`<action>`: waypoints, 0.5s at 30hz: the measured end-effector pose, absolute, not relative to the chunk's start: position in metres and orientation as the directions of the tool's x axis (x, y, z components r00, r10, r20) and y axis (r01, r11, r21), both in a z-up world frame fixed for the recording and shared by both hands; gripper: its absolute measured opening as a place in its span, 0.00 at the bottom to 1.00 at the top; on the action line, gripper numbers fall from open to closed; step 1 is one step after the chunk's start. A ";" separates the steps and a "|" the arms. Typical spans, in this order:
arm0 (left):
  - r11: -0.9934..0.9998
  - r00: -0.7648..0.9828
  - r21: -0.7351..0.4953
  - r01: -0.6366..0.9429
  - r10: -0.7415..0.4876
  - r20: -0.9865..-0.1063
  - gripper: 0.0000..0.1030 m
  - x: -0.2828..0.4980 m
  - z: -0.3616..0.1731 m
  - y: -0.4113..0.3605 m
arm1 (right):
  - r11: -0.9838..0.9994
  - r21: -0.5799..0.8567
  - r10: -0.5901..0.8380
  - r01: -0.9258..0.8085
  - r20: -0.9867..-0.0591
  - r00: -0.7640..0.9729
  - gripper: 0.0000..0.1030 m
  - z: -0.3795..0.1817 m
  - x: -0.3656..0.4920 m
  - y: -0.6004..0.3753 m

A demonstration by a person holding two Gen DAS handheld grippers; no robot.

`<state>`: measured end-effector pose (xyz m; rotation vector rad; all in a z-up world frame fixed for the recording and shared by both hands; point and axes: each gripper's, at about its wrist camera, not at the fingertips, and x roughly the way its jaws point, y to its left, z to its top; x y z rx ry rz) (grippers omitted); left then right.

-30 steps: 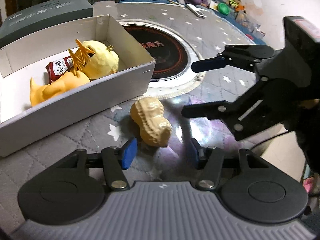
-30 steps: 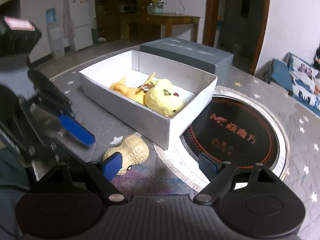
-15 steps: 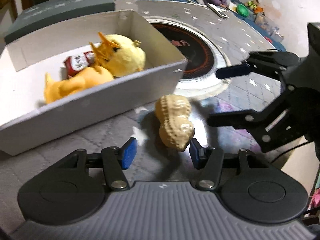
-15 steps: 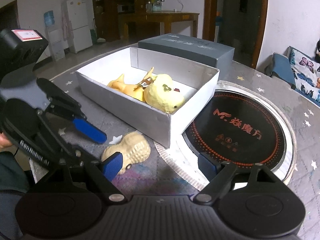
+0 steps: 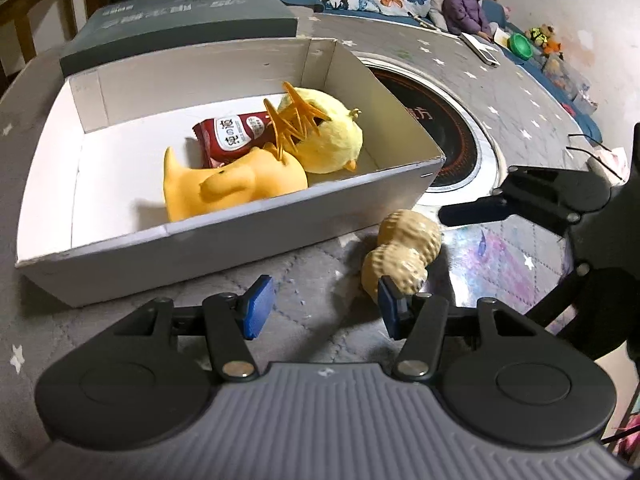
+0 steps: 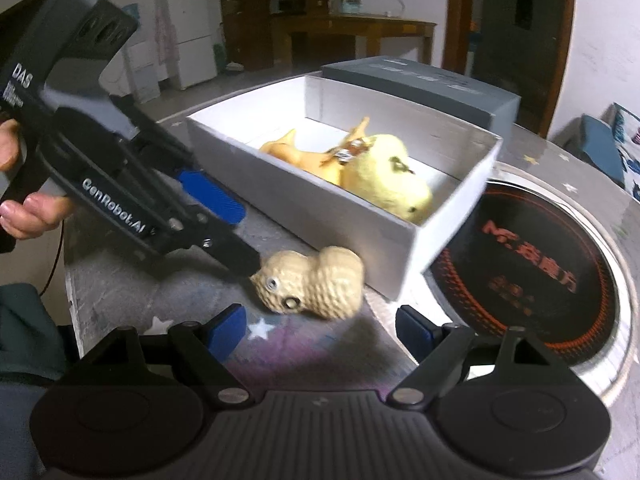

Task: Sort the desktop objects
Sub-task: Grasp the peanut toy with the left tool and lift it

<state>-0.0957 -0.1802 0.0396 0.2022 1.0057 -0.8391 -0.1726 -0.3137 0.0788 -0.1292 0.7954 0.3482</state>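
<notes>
A tan peanut-shaped toy (image 5: pixel 404 252) lies on the grey star-patterned table cover, just in front of the white box (image 5: pixel 240 236). My left gripper (image 5: pixel 325 308) is open and nothing sits between its blue pads. Its right-hand fingertip touches the toy's near end, and the right wrist view shows that black fingertip against the peanut toy (image 6: pixel 316 284). My right gripper (image 6: pixel 322 330) is open, with the toy just beyond its gap. One of its fingers (image 5: pixel 472 211) reaches in from the right. The white box (image 6: pixel 320 208) holds a yellow plush chick (image 5: pixel 328 136), an orange rubber duck (image 5: pixel 236 188) and a red snack packet (image 5: pixel 232 136).
A dark grey lid (image 5: pixel 180 20) lies behind the box. A round black induction cooker (image 6: pixel 532 256) is set into the table to the right. A hand (image 6: pixel 28 208) holds the left gripper at the table's left edge. A person (image 5: pixel 464 12) sits on the far sofa.
The left gripper swung left, so the peanut toy now sits at its right fingertip instead of in its gap. The right gripper came lower and closer; the toy now lies ahead of its gap.
</notes>
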 end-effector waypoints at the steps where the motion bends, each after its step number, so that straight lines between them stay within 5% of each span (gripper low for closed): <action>1: 0.665 0.234 -0.245 0.705 -0.545 -0.805 0.55 -0.097 0.040 -0.181 | 0.933 0.009 0.257 -0.361 -0.719 0.646 0.81 0.078 -0.171 -0.311; 12: 0.617 0.141 -0.309 0.724 -0.570 -0.809 0.54 -0.106 0.029 -0.202 | 0.927 -0.026 0.234 -0.374 -0.739 0.632 0.72 0.067 -0.165 -0.300; 15: 0.619 0.124 -0.329 0.713 -0.573 -0.810 0.48 -0.103 0.024 -0.206 | 0.930 -0.026 0.229 -0.368 -0.741 0.631 0.69 0.066 -0.164 -0.299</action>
